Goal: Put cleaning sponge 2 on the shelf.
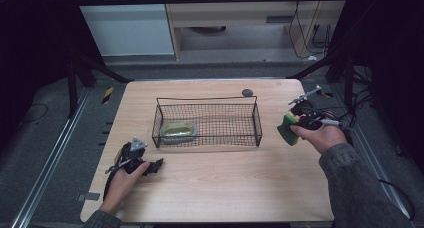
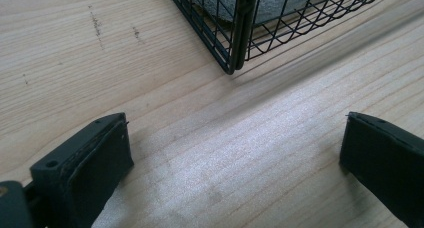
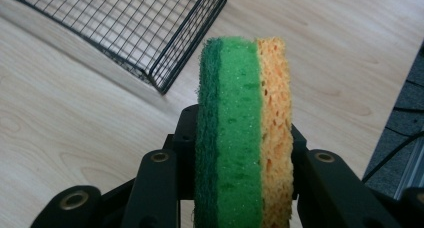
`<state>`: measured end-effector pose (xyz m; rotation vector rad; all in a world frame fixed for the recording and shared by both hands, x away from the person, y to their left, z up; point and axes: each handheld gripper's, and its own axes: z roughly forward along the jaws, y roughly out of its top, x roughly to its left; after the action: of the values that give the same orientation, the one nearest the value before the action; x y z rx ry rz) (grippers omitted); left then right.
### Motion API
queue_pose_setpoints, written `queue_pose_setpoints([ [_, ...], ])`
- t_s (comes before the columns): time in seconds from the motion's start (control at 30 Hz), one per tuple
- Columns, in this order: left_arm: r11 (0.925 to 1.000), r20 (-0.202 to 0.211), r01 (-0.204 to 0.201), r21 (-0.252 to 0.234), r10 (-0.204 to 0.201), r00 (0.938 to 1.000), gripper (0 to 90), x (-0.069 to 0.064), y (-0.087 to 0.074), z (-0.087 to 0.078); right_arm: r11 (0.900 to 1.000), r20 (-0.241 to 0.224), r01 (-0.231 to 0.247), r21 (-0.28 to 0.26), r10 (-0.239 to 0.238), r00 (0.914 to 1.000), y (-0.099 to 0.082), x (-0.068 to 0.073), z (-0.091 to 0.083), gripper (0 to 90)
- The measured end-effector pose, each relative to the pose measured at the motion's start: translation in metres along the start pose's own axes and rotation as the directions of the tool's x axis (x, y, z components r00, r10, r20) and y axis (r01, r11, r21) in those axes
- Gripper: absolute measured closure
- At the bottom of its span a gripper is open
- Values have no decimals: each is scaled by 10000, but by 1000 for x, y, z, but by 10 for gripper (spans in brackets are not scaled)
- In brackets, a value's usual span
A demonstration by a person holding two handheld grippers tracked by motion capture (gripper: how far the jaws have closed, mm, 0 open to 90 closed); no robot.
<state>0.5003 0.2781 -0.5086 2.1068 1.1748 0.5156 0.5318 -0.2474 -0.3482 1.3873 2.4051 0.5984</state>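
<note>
The right hand-held gripper hung above the table at about 3 o'clock from the wire basket, just off the basket's right end, and it was clamped on a sponge. In the right gripper view the sponge stood on edge between the two black jaws, its dark green scouring face and brighter green layer toward one jaw and its orange-yellow porous layer toward the other, with the pads pressed against both flat sides. A corner of the basket lay beyond it at about 11 o'clock, clear of the sponge. The left hand-held gripper rested low over the table at about 7 o'clock from the basket, near its front left corner but apart from it. In the left gripper view its jaws stood wide with nothing between them except bare wood, and the basket's corner post rose ahead at 12 o'clock. Inside the basket, toward its left end, sat a shallow dish holding something yellowish, perhaps another sponge, though the mesh blurred it too much to tell. A small dark round object lay on the table just behind the basket, at about 1 o'clock from its middle.
</note>
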Motion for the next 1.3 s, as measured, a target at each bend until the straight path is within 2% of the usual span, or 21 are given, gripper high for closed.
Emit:
queue_pose_setpoints([
  [0.5,10000,3,26,-21,-26,10000,0,0,0,0,9965,374,582,-606,-560,9977,44,-9,-19,646],
  [0.83,10000,9,21,-5,-21,10000,0,0,0,0,9885,500,849,-1248,-792,9956,77,-11,-25,647],
  [1.03,10000,21,10,-7,-10,10000,0,0,0,0,9839,365,973,-1499,-928,9950,91,-7,-25,647],
  [1.3,10000,30,4,-4,-4,10000,0,0,0,0,9809,195,1224,-1508,-1208,9925,103,2,-17,646],
])
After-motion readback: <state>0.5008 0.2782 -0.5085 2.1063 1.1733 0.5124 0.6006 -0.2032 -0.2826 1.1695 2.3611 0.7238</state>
